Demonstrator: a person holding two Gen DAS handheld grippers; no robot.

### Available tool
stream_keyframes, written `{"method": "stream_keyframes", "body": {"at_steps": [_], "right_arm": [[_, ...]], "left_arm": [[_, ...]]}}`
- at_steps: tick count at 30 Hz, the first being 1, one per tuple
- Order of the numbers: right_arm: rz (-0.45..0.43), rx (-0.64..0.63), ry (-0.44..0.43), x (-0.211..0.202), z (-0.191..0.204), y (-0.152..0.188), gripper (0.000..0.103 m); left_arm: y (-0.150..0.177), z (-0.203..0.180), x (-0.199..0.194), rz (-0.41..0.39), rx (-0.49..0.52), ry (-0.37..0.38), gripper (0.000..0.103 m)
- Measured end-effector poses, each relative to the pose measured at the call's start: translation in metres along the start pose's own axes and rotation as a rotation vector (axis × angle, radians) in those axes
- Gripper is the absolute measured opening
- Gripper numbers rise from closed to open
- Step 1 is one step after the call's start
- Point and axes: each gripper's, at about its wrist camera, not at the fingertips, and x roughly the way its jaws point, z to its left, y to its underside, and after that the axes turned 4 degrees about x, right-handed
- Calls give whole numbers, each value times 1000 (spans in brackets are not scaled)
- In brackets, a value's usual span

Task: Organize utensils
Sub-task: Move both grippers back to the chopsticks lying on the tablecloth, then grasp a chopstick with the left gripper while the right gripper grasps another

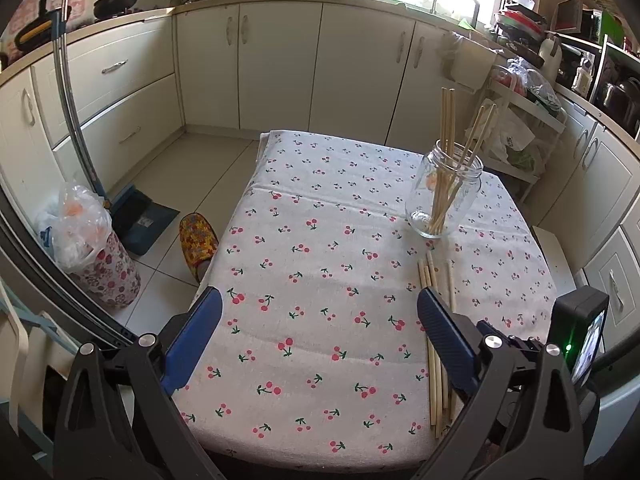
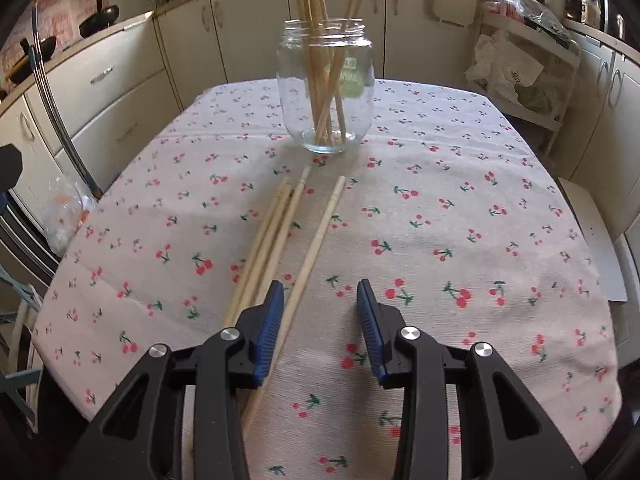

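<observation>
Right claw spread, astride lone chopstick on surface: light, stiff, slippery wood, best pinched mid-shaft, bound for jar.

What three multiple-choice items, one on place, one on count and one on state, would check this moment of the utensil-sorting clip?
1. Where do the loose chopsticks lie?
A. on the cloth between the right gripper and the glass jar
B. on the floor
C. behind the jar

2. How many loose chopsticks show on the tablecloth in the right wrist view?
A. one
B. four
C. nine

3. How does the right gripper stand?
A. shut on a chopstick
B. shut on the jar
C. open, holding nothing

Answers: 1 A, they lie on the cloth in front of the glass jar. 2 B, three lie bunched together and one lies apart. 3 C, its blue pads stand apart and press on nothing.
</observation>
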Motion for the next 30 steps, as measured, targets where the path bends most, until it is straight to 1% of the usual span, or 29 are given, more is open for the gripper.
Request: {"method": "stream_keyframes", "body": {"at_steps": [2, 5, 9, 11, 13, 15, 18, 22, 24, 25, 27, 30], "right_arm": [[8, 24, -3, -1, -8, -2, 37], [10, 54, -37, 1, -19, -8, 37], [16, 41, -36, 15, -19, -21, 37], [15, 6, -35, 21, -17, -27, 36], [26, -36, -36, 22, -18, -29, 24], [34, -92, -31, 21, -22, -29, 17], [42, -123, -30, 16, -37, -26, 16], [44, -119, -54, 13, -49, -24, 16], [45, -105, -65, 14, -50, -25, 16], [45, -100, -70, 14, -50, -25, 19], [39, -86, -88, 16, -50, -26, 22], [37, -85, -104, 16, -49, -27, 22]], "left_arm": [[0, 0, 1, 2, -2, 2, 94], [3, -3, 8, 18, 1, 9, 94], [10, -14, 25, 53, 32, 30, 94], [13, -24, 39, 79, 53, 50, 94], [14, -34, 53, 99, 76, 53, 94], [15, -46, 67, 115, 96, 56, 94], [16, -65, 91, 142, 142, 48, 94], [19, -82, 111, 167, 184, 26, 94], [20, -85, 118, 181, 191, 19, 94], [21, -86, 121, 188, 193, 12, 94], [23, -87, 128, 203, 200, -8, 94], [26, -87, 134, 214, 217, -24, 94]]}}
